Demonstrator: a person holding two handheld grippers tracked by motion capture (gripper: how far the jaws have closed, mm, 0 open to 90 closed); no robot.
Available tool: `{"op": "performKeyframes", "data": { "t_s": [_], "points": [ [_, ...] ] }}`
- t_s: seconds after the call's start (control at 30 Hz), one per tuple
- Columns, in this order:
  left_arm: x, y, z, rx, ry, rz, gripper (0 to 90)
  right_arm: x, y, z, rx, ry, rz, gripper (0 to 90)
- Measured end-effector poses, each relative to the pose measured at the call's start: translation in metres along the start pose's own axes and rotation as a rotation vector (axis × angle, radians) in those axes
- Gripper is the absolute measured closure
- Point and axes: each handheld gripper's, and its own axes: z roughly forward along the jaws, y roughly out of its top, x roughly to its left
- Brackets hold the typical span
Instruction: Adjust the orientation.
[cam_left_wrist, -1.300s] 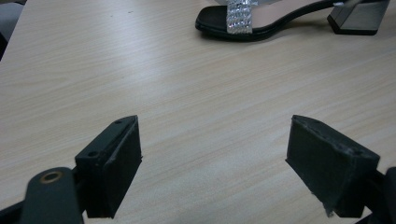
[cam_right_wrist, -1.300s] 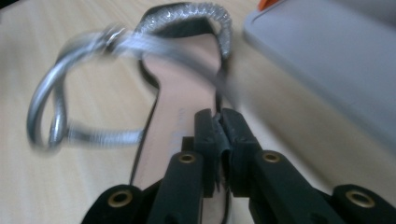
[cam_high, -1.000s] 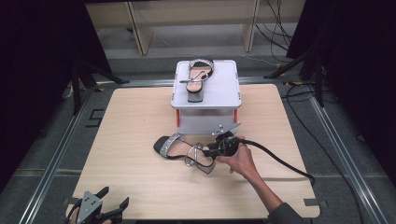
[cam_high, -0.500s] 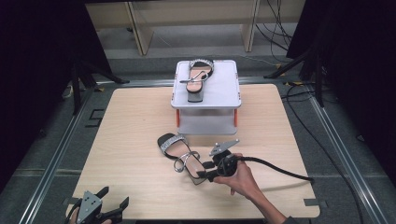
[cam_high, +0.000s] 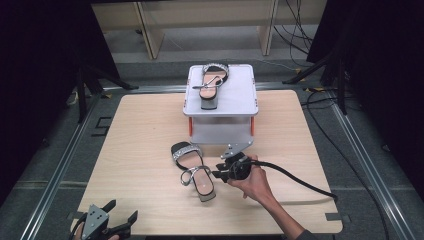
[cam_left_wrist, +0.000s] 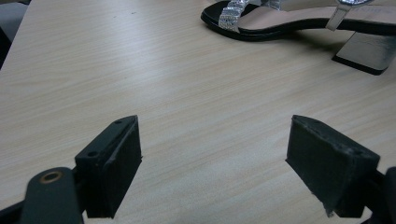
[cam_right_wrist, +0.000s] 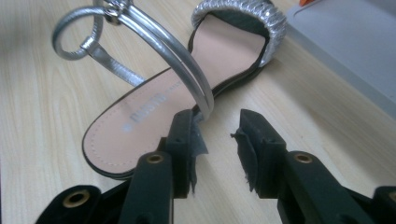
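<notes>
Table (cam_high: 140, 130): pale wood-grain top, smooth, slight sheen. Sandal (cam_right_wrist: 187, 88) on it: glossy silver metallic straps, glittery textured toe band, matt tan insole w/ stitched edge, black sole rim, silver block heel. Second sandal (cam_high: 211, 82) looks same finish. Stand (cam_high: 235, 95): smooth matt white/grey plastic. Right gripper (cam_right_wrist: 217, 135): black pads, rough, frayed edges. Left gripper (cam_left_wrist: 215, 163): matt black pads, worn corners.

Black left gripper (cam_high: 121, 224) low at near-left, fingers (cam_left_wrist: 114, 163) spread wide; black right gripper (cam_high: 218, 175) hand-held, fingers (cam_right_wrist: 187, 140) slightly parted.
</notes>
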Motion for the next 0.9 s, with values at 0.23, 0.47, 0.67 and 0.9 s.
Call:
{"op": "performKeyframes", "data": {
  "t_s": [0.23,0.47,0.67,0.9],
  "points": [
    [0.000,0.000,0.000,-0.003,-0.001,-0.004,17.3,0.003,0.009,0.010,0.033,0.043,-0.014,70.6],
    [0.000,0.000,0.000,-0.007,-0.003,-0.008,17.3,0.000,0.013,0.022,0.084,0.036,-0.025,72.4],
    [0.000,0.000,0.000,-0.005,-0.003,-0.005,17.3,-0.006,0.014,0.026,0.092,0.073,-0.015,76.6],
    [0.000,-0.001,0.000,-0.001,-0.003,-0.008,17.3,-0.008,0.016,0.027,0.106,0.114,-0.008,81.9]
  ]
}}
